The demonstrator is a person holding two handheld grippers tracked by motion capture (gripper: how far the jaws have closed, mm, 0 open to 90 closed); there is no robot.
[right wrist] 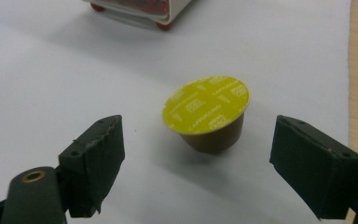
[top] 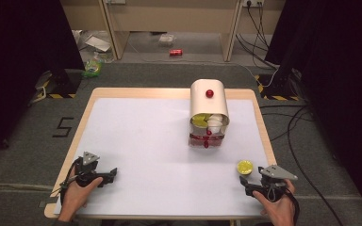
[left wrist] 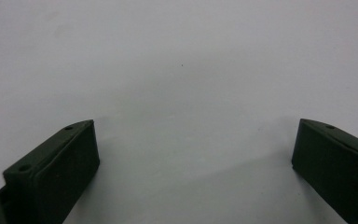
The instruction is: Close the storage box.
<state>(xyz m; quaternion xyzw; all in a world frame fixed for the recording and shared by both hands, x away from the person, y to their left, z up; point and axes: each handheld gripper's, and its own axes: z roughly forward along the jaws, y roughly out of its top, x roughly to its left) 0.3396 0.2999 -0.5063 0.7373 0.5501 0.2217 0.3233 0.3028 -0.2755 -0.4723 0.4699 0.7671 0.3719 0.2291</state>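
The right claw (right wrist: pixel 198 154) stands with its jaws wide apart and nothing between them. Just ahead of the gap, touching neither jaw, a coffee capsule (right wrist: pixel 207 114) sits upright on the white worktop (right wrist: pixel 51 79); it has a yellow foil lid printed with small lettering and a tapering gold-brown body. In the high view that capsule (top: pixel 244 167) lies just forward and a little to the left of the right claw (top: pixel 245 181), near the worktop's right edge.

Farther ahead of the right claw and to its left stands a cream capsule dispenser (top: pixel 209 113) with a rounded top and a red knob (top: pixel 209 93). Its open upper compartment holds yellow-lidded and white capsules. A lower drawer with red showing inside sits beneath, on small red feet (right wrist: pixel 163 26).

The left claw (left wrist: pixel 191 154) is likewise spread open and empty, over bare white worktop. It rests well apart from the dispenser, near the worktop's front left corner (top: pixel 108 175).
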